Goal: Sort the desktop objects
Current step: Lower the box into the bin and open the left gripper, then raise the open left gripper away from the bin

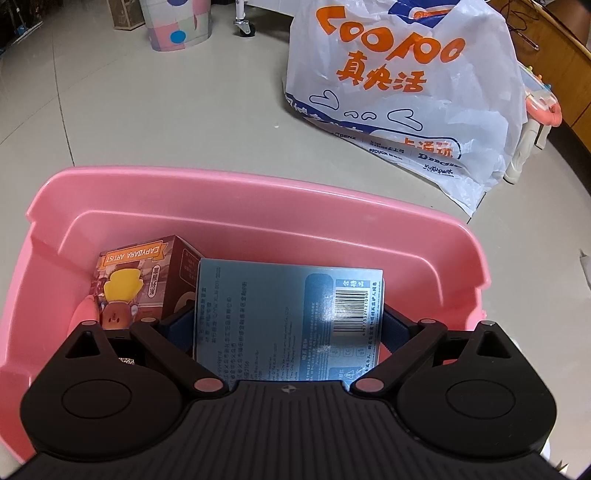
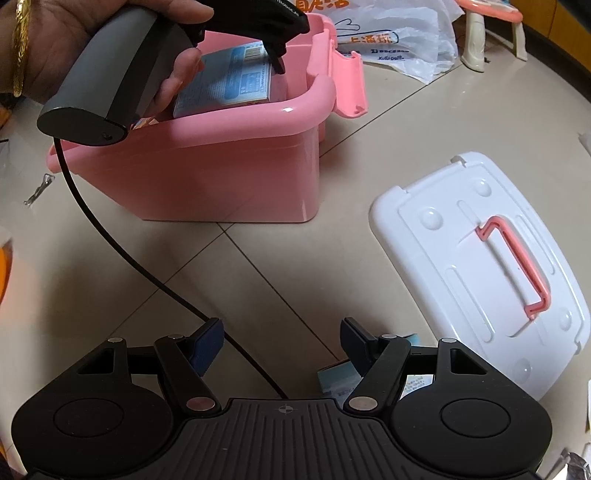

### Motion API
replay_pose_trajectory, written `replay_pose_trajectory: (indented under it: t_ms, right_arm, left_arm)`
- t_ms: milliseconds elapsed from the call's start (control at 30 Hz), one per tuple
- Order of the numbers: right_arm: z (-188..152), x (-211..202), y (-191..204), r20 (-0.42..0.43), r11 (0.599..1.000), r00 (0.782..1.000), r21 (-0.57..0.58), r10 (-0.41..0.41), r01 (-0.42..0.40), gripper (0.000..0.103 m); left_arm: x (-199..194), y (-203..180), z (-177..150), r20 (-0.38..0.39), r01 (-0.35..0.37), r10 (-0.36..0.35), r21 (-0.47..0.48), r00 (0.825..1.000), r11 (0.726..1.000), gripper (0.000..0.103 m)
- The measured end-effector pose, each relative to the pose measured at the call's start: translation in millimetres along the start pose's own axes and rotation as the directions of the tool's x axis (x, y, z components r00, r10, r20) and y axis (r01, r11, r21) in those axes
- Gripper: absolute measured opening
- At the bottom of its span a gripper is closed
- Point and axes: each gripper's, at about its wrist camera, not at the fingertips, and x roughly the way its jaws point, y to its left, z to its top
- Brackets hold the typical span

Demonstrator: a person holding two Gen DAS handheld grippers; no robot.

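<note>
My left gripper point(image 1: 288, 325) is shut on a light blue box point(image 1: 280, 317) with a barcode and holds it inside the pink storage bin point(image 1: 236, 199). A brown "Capybara Artist" box point(image 1: 140, 284) stands in the bin to the left of it. In the right wrist view the left gripper point(image 2: 273, 55) and the blue box point(image 2: 225, 85) show over the pink bin point(image 2: 236, 162). My right gripper point(image 2: 280, 345) is open and empty above the floor. Another light blue box point(image 2: 338, 380) lies partly hidden under its right finger.
The bin's white lid point(image 2: 480, 266) with a pink handle lies on the floor to the right. A large white shopping bag point(image 1: 406, 85) stands beyond the bin. A black cable point(image 2: 147, 266) runs across the tiles. A small stool point(image 2: 491, 29) is at the far right.
</note>
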Motion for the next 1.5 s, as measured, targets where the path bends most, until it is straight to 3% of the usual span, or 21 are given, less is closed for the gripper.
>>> replay_pose_trajectory:
  t_ms: [200, 500, 767, 933, 1033, 1167, 1300, 1500]
  right_arm:
    - [0, -5, -3, 0.009, 1.0, 1.0, 0.0, -0.003, 0.003, 0.066]
    - [-1, -23, -4, 0.041, 1.0, 0.999, -0.011, -0.018, 0.018, 0.066]
    - [3, -55, -6, 0.11, 0.999, 0.993, -0.036, -0.031, 0.035, 0.066]
    - [3, -75, -9, 0.151, 0.997, 0.988, -0.064, -0.024, 0.034, 0.066]
    - [3, -88, -12, 0.177, 0.996, 0.984, -0.085, -0.008, 0.023, 0.068]
    - [2, -107, -17, 0.22, 0.995, 0.975, -0.098, 0.011, 0.01, 0.078]
    - [4, -120, -26, 0.224, 0.994, 0.973, -0.105, 0.048, -0.025, 0.078]
    - [14, -143, -34, 0.205, 0.975, 0.976, -0.22, 0.075, -0.029, 0.079]
  left_arm:
    - [-7, 0, -2, -0.007, -0.001, 0.001, -0.021, 1.0, 1.0, 0.098]
    - [-54, 5, -1, 0.091, 0.017, -0.012, -0.05, 0.996, 0.999, 0.098]
    - [-128, 20, -22, 0.211, 0.025, -0.012, -0.058, 0.977, 0.998, 0.098]
    - [-178, 19, -52, 0.274, -0.043, 0.031, 0.039, 0.961, 0.998, 0.098]
    - [-199, 24, -73, 0.266, -0.092, 0.067, 0.083, 0.962, 0.992, 0.098]
    - [-216, 37, -101, 0.228, -0.114, 0.095, 0.075, 0.969, 0.991, 0.099]
    - [-226, 44, -125, 0.201, -0.122, 0.106, 0.068, 0.974, 0.99, 0.099]
    - [-238, 46, -152, 0.184, -0.131, 0.111, 0.099, 0.977, 0.986, 0.099]
